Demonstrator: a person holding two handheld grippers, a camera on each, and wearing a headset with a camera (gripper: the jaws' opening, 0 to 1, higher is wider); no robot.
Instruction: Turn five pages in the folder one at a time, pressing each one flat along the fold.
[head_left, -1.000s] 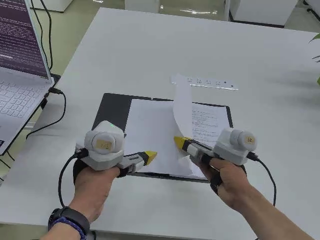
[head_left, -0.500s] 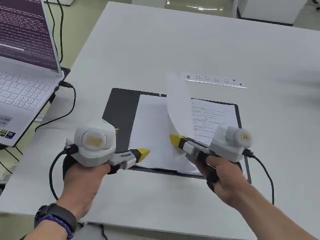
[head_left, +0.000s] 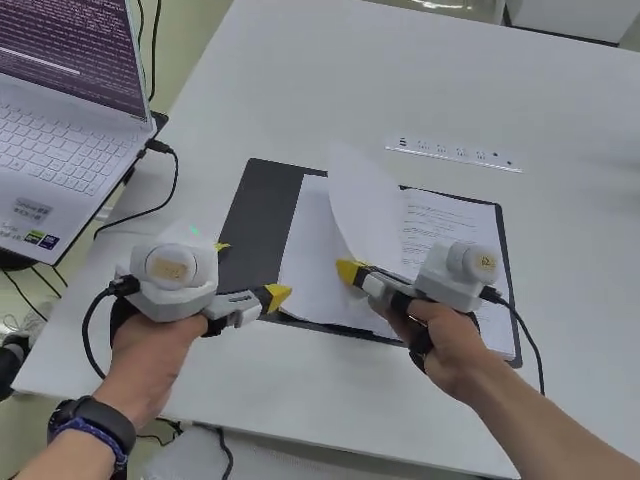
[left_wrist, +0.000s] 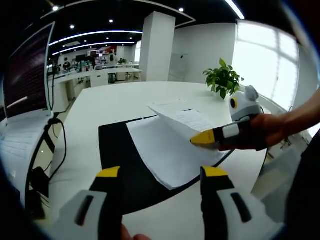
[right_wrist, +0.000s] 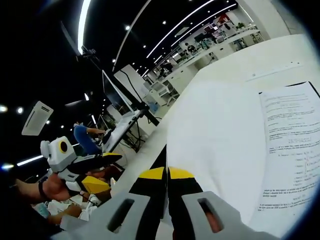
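Page (head_left: 362, 210) pinched in right gripper (head_left: 349, 270) hides the folder (head_left: 255, 220) fold.

Swings the lifted page (head_left: 362, 205) further left with the right gripper (head_left: 350, 270). Tips it from standing up near the fold to leaning over the left side of the folder (head_left: 262, 215). Uncovers more of the printed sheet (head_left: 445, 235) on the right. Slides the left gripper (head_left: 274, 294) a little left too, along the folder's near edge.

Lifted page (head_left: 362, 212) stands over folder (head_left: 258, 215), blocking left-right passage. Laptop (head_left: 60, 110), cable (head_left: 176, 180) crowd far left; power strip (head_left: 455, 156) beyond. Open tabletop (head_left: 570, 240) right.
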